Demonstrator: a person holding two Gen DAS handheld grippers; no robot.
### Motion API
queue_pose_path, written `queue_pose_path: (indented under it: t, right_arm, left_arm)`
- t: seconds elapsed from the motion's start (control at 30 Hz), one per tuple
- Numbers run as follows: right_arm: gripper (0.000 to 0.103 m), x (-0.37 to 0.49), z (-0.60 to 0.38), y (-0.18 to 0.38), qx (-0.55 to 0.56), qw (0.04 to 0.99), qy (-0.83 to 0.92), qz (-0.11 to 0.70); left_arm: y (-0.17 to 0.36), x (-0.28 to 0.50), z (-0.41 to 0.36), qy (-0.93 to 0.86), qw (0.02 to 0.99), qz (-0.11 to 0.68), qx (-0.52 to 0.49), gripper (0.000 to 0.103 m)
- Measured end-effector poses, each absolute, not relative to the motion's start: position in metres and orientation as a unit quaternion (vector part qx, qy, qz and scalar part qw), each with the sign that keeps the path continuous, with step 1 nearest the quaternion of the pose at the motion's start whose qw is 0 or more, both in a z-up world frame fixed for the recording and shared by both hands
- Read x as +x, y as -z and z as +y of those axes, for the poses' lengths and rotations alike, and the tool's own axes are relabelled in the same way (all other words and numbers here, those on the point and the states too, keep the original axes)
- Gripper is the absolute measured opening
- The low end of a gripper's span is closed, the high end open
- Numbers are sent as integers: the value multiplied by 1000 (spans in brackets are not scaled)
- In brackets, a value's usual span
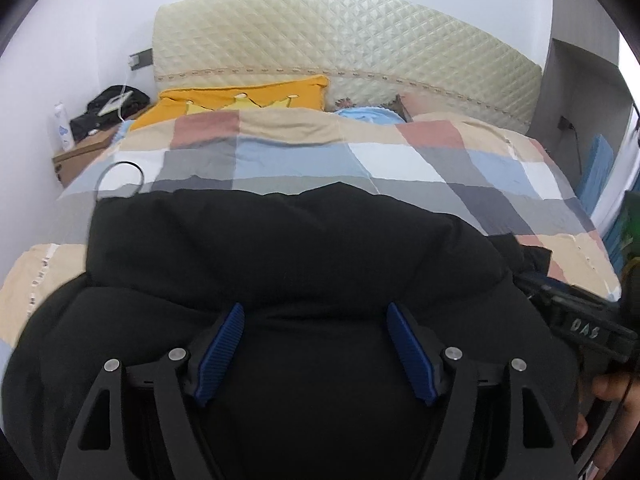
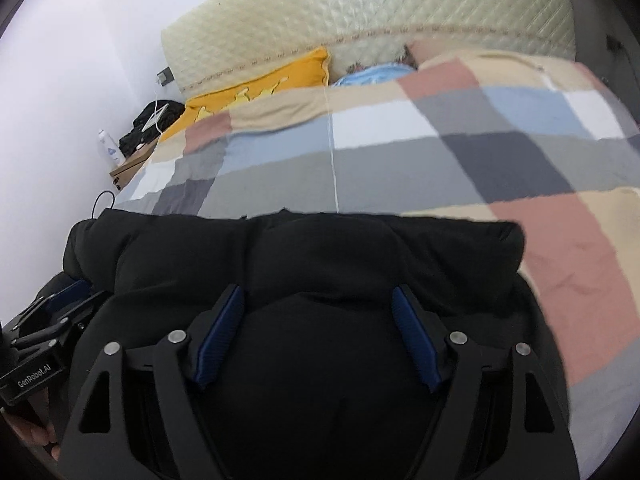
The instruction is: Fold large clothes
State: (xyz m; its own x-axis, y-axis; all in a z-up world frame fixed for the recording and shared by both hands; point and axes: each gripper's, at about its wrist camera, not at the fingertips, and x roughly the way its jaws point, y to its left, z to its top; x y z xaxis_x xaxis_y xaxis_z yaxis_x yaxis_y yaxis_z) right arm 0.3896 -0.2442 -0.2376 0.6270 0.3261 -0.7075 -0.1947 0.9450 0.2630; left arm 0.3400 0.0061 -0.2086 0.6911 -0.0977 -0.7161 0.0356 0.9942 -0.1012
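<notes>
A: Nearest the lens in both wrist views, what are the tools doing?

B: The left gripper (image 1: 316,354) has its blue pads spread wide, with black cloth bulging between them; the pads don't look to be pinching it. The right gripper (image 2: 318,336) is the same, jaws apart over dark fabric and gripping nothing that I can see.

A: And the garment?

B: The black padded jacket (image 1: 280,248) fills the lower half of each frame, lying on the checked quilt (image 1: 400,160). Its long axis looks to run left to right across the picture, with a straight far edge (image 2: 312,216) toward the headboard (image 1: 340,40).

A: How should the step go?

B: I'd judge they should press or catch both sides evenly, keeping the fold edge parallel to that far edge, since puffy cloth springs back.

A: Farther off?

B: A yellow pillow (image 1: 240,98) sits at centre left.
</notes>
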Motion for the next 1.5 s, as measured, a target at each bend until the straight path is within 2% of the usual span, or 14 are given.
queue_pose_path:
  t: [0.2,0.37,0.7,0.83,1.07,1.3,1.4,1.47,1.5]
  right_arm:
    - [84,398,-242,255,69,898,-133,414]
    - [85,393,-241,256,67,899,-133,413]
    - [85,356,-280,240,110,902,-140,394]
    - [85,352,-302,239,116,905,-122,390]
    - [85,360,-351,244,171,894,-61,409]
    - [85,372,-374,283,266,846,-71,456]
    - [86,376,-360,290,248,844,-84,467]
    - [78,374,-351,284,224,857,-80,457]
    - [64,374,-347,281,211,863,-78,452]
  left_arm:
    - [224,344,3,38,920,388,-35,76]
    - [226,334,-4,26,924,383,-9,76]
    - [198,277,6,-23,940,340,29,76]
    - [187,271,21,-38,938,341,40,79]
    - [166,269,92,-104,939,328,-26,79]
    - [202,288,181,-121,891,407,-161,79]
    - [215,293,193,-123,879,423,-182,79]
    - [223,292,197,-123,874,428,-195,77]
    - [225,291,197,-128,873,427,-200,74]
